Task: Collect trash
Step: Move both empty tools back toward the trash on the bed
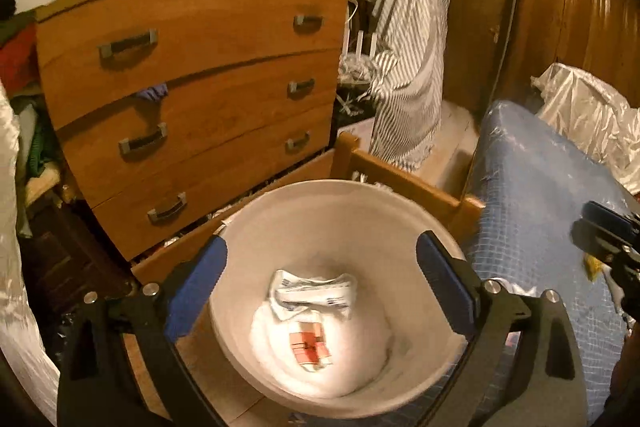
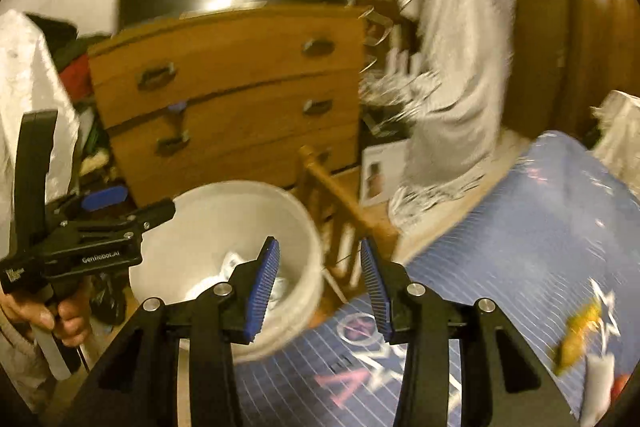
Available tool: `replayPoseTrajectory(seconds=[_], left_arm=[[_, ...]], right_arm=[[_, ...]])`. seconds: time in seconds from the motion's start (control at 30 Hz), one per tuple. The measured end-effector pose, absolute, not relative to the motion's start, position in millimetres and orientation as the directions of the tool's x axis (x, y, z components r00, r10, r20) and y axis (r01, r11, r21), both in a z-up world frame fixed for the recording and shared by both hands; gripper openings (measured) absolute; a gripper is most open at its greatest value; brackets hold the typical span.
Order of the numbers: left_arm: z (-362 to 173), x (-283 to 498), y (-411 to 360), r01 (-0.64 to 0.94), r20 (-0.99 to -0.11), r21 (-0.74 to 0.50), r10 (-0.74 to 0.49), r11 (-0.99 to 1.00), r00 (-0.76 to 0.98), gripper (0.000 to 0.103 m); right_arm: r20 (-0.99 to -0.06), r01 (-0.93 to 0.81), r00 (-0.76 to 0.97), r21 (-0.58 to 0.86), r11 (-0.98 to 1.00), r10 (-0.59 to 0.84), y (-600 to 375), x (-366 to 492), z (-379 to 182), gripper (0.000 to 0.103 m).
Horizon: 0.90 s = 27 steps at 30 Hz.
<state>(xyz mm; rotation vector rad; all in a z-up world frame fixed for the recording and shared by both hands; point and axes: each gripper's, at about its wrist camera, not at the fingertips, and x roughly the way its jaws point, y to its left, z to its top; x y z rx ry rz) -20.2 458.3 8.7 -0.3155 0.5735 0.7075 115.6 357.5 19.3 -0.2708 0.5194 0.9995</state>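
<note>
A: We log the white bucket [image 1: 404,227] on the floor by the bed frame [image 1: 404,183], in front of the chest of drawers [image 1: 192,75]. Inside lie a crumpled printed paper [image 1: 312,293] and a packet with a red and white label [image 1: 310,347]. We count those as trash already collected.

B: Agreed. Our left gripper [image 1: 320,291] hangs over the bucket mouth, jaws spread wide, nothing between the pads. We judge it free.

A: Our right gripper [image 2: 320,291] points past the bucket rim toward the blue mattress [image 2: 500,227]. Its jaws stand partly apart, and nothing sits between them.

B: Remaining items, from the right view: a yellowish scrap [image 2: 576,335] and a white piece [image 2: 598,383] lie on the mattress near the lower right edge. Blur stops us naming either.

A: So we judge the task partway done: two pieces binned, at least those two still out. Whether more trash lies elsewhere in the room, we cannot tell.

B: Next move probably belongs to the right gripper, since it is nearer the scrap.
</note>
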Motion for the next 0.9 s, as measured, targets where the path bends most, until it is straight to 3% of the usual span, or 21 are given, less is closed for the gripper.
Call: replayPoseTrajectory(seconds=[0.13, 0.33, 0.73, 0.9], left_arm=[[12, -11, 415, -0.667, -0.552, -0.083, 0.523, 0.740, 0.649, 0.096], [5, 19, 340, -0.551, -0.545, -0.028, 0.449, 0.834, 0.708, 0.097], [-30, 63, 228, -0.362, -0.631, -0.026, 0.266, 0.932, 0.729, 0.097], [-40, 72, 182, -0.282, -0.655, -0.025, 0.197, 0.959, 0.729, 0.097]], right_arm=[[-0.433, -0.784, 0.563, -0.011, 0.621, 0.704, 285, 104, 24, 0.050], [-0.374, -0.689, 0.683, -0.048, 0.723, 0.627, 182, 90, 18, 0.057], [-0.393, -0.375, 0.848, 0.028, 0.927, 0.355, -59, 85, -10, 0.062], [-0.449, -0.223, 0.860, 0.094, 0.970, 0.241, -154, 81, -37, 0.065]])
